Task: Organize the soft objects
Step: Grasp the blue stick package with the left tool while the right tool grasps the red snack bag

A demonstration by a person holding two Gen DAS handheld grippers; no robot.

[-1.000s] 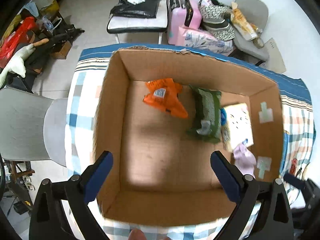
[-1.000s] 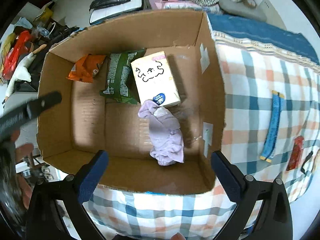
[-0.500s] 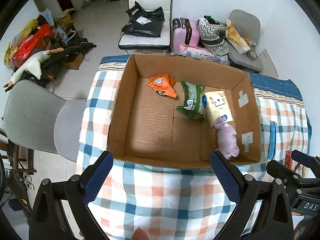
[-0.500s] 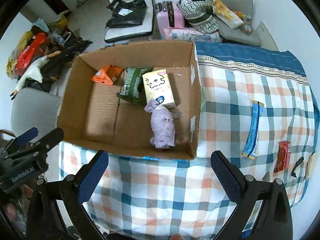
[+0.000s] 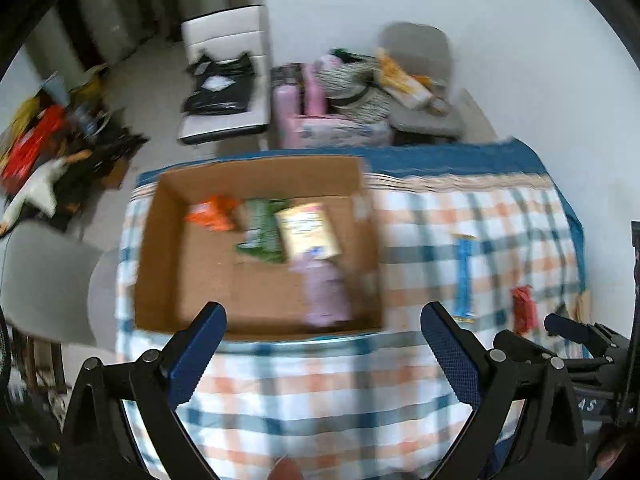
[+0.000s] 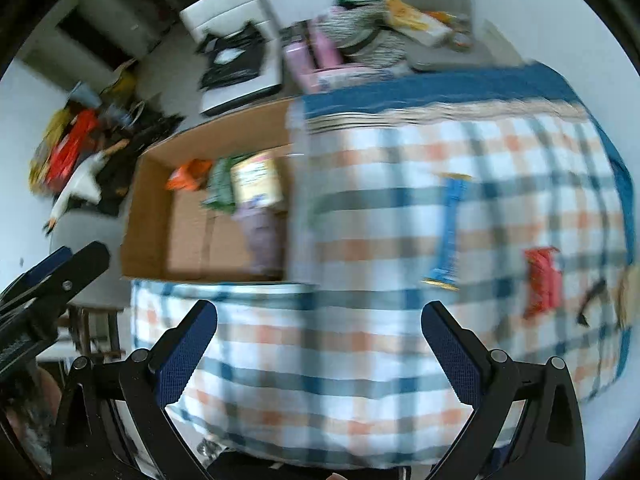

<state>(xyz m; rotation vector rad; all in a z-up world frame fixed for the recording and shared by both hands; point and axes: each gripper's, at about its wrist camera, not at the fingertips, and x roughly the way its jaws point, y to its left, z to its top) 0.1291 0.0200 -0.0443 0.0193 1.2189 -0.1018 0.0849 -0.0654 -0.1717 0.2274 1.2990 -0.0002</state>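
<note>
Both grippers, left [image 5: 322, 330] and right [image 6: 320, 326], hover with fingers spread and empty above a plaid-covered tabletop [image 5: 328, 392]. A lilac soft cloth [image 5: 325, 294] lies in the brown cardboard box's [image 5: 160, 248] near right corner; motion blur makes package labels unreadable.

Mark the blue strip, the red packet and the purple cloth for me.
blue strip [image 6: 450, 228], right wrist view, mid-length.
red packet [image 6: 542, 280], right wrist view, centre of the wrapper.
purple cloth [image 5: 324, 292], left wrist view, middle of the bundle.

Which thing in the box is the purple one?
The purple cloth bundle at the near right corner of the cardboard box. The others sit farther back: an orange packet, a green packet and a pale yellow pack.
</note>
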